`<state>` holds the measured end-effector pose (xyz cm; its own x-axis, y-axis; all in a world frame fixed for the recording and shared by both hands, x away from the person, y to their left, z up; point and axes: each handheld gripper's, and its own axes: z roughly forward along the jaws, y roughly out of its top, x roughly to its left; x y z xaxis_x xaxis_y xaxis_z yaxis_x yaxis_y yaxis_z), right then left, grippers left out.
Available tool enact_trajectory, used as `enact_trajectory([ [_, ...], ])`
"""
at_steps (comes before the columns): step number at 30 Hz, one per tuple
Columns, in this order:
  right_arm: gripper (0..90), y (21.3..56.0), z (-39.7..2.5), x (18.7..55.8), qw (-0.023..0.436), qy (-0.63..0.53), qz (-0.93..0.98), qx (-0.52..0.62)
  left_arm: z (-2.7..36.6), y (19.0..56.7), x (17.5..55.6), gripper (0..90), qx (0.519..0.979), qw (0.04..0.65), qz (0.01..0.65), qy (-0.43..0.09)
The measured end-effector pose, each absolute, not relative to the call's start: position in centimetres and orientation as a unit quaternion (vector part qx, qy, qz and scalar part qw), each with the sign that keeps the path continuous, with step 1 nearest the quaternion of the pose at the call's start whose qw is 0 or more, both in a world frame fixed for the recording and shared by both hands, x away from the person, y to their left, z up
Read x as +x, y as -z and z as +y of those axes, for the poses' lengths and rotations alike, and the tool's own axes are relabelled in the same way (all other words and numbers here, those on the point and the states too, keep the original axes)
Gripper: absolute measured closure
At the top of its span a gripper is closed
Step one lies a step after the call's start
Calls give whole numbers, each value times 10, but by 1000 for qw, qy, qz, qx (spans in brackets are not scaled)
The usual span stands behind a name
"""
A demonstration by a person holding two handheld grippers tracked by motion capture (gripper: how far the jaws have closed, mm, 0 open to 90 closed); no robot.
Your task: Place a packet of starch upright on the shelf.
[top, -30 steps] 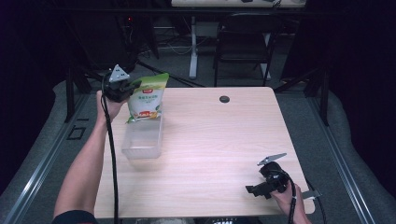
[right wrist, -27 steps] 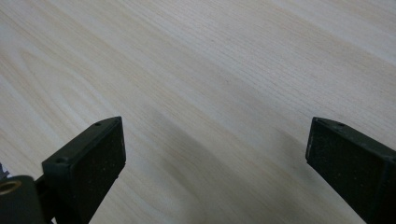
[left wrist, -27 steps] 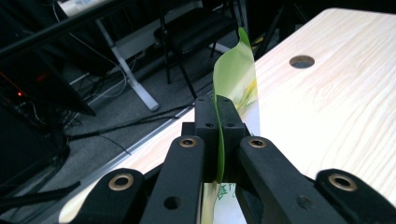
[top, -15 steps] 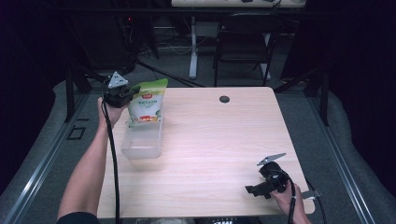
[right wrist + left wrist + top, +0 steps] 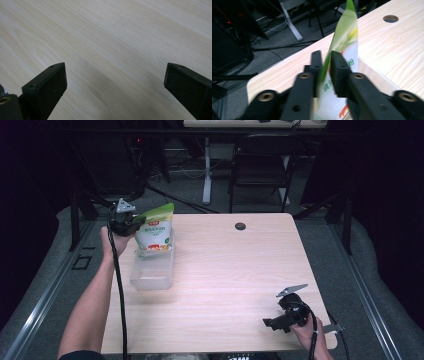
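**Pouch held over container at upper left of table**

Table (image 5: 225, 285) of pale wood was seen across the middle of the high view, with a small dark round hole (image 5: 240, 226) near its far edge, right of centre. A dark chair (image 5: 260, 167) and a white desk leg (image 5: 207, 170) were seen beyond the table, in the upper part of the frame.

A clear plastic container (image 5: 152, 270) was seen on the table at the centre left of the high view, close to the left edge of the tabletop. A green and white pouch (image 5: 155, 232) was held upright at the far end of that container, its lower part at or inside the rim; whether it touched the bottom could not be told. In the left gripper view the pouch (image 5: 342, 42) was seen edge-on, rising toward the top of the frame.

The left gripper (image 5: 131, 224), at the upper left of the high view, was clamped on the pouch's upper left edge; in its own view the left gripper (image 5: 325, 62) was seen with both jaws pressed against the thin green film.

The right gripper (image 5: 272, 323) was seen at the lower right of the high view, low over bare wood. In the right gripper view the right gripper (image 5: 115, 80) was seen with its jaws spread wide apart and nothing between them.
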<state>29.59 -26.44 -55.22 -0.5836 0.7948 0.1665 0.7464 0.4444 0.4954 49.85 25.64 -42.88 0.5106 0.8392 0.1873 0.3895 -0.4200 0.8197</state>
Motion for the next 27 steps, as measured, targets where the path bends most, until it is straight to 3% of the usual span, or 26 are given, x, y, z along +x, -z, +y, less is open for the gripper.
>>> enact_trajectory([
  [6,38,551,-265,296,44,-265,851,450,252,422,493,466,780,367,403,-307],
  [11,37,551,-265,296,45,-267,850,451,250,410,481,304,777,374,409,-299],
  [17,37,550,-265,296,44,-265,850,454,247,394,457,173,776,372,418,-291],
  [27,38,551,-263,295,46,-268,851,449,240,384,405,105,793,371,404,-265],
])
